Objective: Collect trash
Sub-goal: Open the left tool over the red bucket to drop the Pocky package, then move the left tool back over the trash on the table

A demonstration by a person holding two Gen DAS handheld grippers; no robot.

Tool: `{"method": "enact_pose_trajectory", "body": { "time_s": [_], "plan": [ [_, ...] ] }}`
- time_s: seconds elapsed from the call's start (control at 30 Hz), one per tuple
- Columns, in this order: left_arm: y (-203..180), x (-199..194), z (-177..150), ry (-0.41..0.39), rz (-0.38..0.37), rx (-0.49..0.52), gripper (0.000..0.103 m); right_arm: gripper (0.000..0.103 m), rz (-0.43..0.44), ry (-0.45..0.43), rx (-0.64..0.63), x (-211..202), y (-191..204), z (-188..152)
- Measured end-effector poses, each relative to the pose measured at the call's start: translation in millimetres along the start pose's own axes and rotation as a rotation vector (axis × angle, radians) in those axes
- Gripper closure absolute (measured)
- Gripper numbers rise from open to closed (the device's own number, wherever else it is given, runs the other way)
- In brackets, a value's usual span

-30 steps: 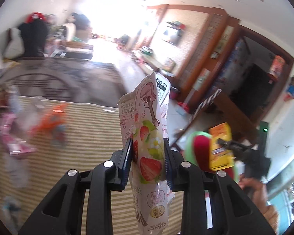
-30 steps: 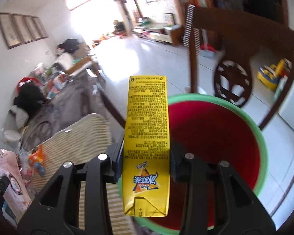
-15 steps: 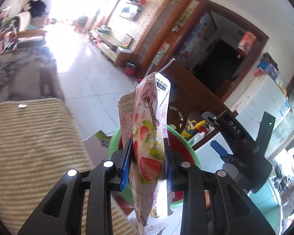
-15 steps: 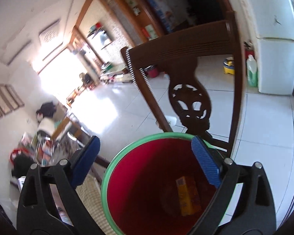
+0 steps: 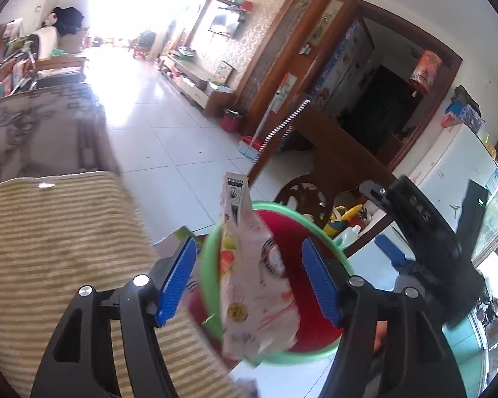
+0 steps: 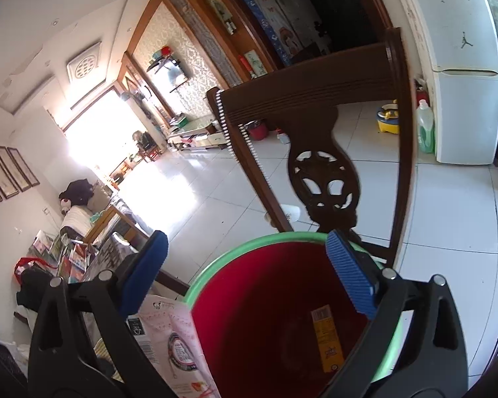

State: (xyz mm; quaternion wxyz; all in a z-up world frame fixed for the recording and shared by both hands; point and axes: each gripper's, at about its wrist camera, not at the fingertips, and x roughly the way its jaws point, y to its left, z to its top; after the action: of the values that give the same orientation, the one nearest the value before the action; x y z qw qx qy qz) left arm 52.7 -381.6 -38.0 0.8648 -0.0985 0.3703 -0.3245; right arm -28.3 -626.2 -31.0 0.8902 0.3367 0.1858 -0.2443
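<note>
A pink strawberry snack bag (image 5: 249, 282) hangs loose and blurred between the blue pads of my left gripper (image 5: 249, 248), touching neither. Those jaws are opening. Right below stands a bin with a green rim (image 5: 335, 252) and a red inside. In the right wrist view the same bag (image 6: 172, 341) shows at the bin's left rim (image 6: 235, 252). A yellow carton (image 6: 327, 341) lies on the bin's bottom. My right gripper (image 6: 245, 242) hovers over the bin, open wide, nothing between its fingers.
A table with a striped green cloth (image 5: 49, 248) ends just left of the bin. A dark carved wooden chair (image 6: 322, 172) stands directly behind it. Beyond are white floor tiles, a white fridge (image 6: 464, 99) and a green bottle (image 6: 425, 126).
My left gripper swung from over the table to over the bin and has let go of the snack bag, which is dropping. My right gripper released the yellow carton into the bin and opened wide.
</note>
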Motion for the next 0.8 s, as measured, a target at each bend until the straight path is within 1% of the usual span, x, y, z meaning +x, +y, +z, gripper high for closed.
{"method": "enact_pose_trajectory", "body": {
  "time_s": [0.07, 0.2, 0.27, 0.33, 0.47, 0.53, 0.63, 0.8],
  "plan": [
    [14.4, -20.2, -5.4, -0.02, 0.038, -0.013, 0.033, 0.008, 0.015, 0.008, -0.019, 1.2, 10.6, -3.0],
    [50.8, -67.6, -22.9, -0.051, 0.124, -0.055, 0.031, 0.008, 0.051, 0.021, -0.104, 0.7, 42.3, -13.5],
    [75.3, -91.2, -33.7, -0.056, 0.164, -0.105, 0.031, 0.007, 0.081, 0.02, -0.137, -0.9, 54.3, -20.1],
    [93.6, -106.6, -42.3, -0.055, 0.184, -0.151, 0.031, 0.005, 0.1, 0.059, -0.183, 4.1, 68.6, -28.8],
    [121.4, -122.0, -65.3, -0.025, 0.24, -0.186, 0.031, 0.005, 0.114, 0.139, -0.217, 14.2, 82.7, -42.8],
    [134.4, -128.7, -79.1, -0.015, 0.244, -0.227, 0.031, 0.005, 0.114, 0.184, -0.226, 21.1, 87.0, -48.8],
    [145.6, -132.8, -88.3, 0.008, 0.265, -0.254, 0.031, 0.005, 0.115, 0.211, -0.228, 25.1, 89.4, -53.0],
    [159.7, -143.2, -96.4, 0.016, 0.302, -0.27, 0.031, 0.005, 0.107, 0.234, -0.194, 30.7, 80.7, -53.8]
  ]
}}
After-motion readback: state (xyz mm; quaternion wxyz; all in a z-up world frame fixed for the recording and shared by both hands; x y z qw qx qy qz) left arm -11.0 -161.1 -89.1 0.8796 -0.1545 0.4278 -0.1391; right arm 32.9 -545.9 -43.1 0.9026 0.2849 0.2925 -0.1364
